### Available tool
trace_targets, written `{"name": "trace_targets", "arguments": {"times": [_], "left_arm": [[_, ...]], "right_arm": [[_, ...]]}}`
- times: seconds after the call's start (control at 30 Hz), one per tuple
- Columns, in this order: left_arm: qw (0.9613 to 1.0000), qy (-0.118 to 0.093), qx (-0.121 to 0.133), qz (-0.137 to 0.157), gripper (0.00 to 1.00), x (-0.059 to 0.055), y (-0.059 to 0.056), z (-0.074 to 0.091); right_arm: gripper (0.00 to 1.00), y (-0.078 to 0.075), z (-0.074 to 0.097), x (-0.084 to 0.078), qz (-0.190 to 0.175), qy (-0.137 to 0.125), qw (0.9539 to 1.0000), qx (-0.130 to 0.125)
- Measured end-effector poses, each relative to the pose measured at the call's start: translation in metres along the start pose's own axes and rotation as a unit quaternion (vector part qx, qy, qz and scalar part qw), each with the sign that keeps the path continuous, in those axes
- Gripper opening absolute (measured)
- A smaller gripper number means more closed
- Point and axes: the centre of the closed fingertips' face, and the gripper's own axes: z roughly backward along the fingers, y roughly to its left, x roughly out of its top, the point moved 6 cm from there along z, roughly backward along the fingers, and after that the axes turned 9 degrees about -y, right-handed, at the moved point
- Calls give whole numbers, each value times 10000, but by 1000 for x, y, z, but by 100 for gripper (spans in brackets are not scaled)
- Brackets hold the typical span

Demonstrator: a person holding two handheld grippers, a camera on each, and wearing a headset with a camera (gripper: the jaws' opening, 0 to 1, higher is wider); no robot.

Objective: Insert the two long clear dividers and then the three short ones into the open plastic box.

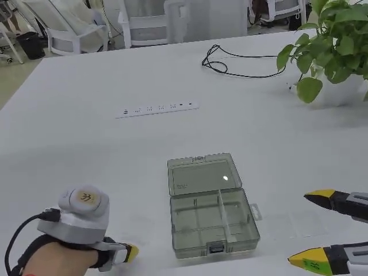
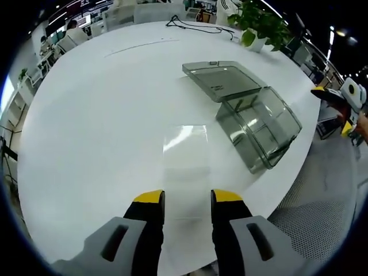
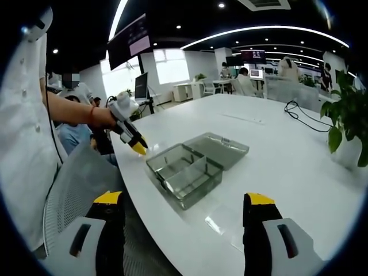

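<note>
With your right hand-held gripper (image 1: 303, 229) gaping wide and empty, you are risking skidding the flat clear dividers (image 3: 225, 223) across the slick surface (image 1: 86, 149).

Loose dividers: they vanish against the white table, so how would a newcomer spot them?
On the white table, find the open grey box near the front edge. Flat on the table just right of it lie the clear dividers, faint glossy rectangles, unlike the tinted, walled box.
</note>
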Motion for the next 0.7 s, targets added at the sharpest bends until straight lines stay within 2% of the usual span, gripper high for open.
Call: {"name": "trace_targets", "arguments": {"times": [0.17,0.33,0.53,0.7], "left_arm": [[9995,-266,-122,154,30,8,-5,8],[9971,-606,-299,348,30,20,-12,18],[9902,-1064,-628,651,30,38,-27,29],[9846,-1319,-845,781,30,49,-38,35]], "right_arm": [[85,1,0,4,-3,-7,10000,-30],[83,2,-1,10,-31,-7,10000,-59],[79,6,-5,21,-117,-106,9998,-108],[77,10,-11,35,-267,-231,9993,-144]]}}
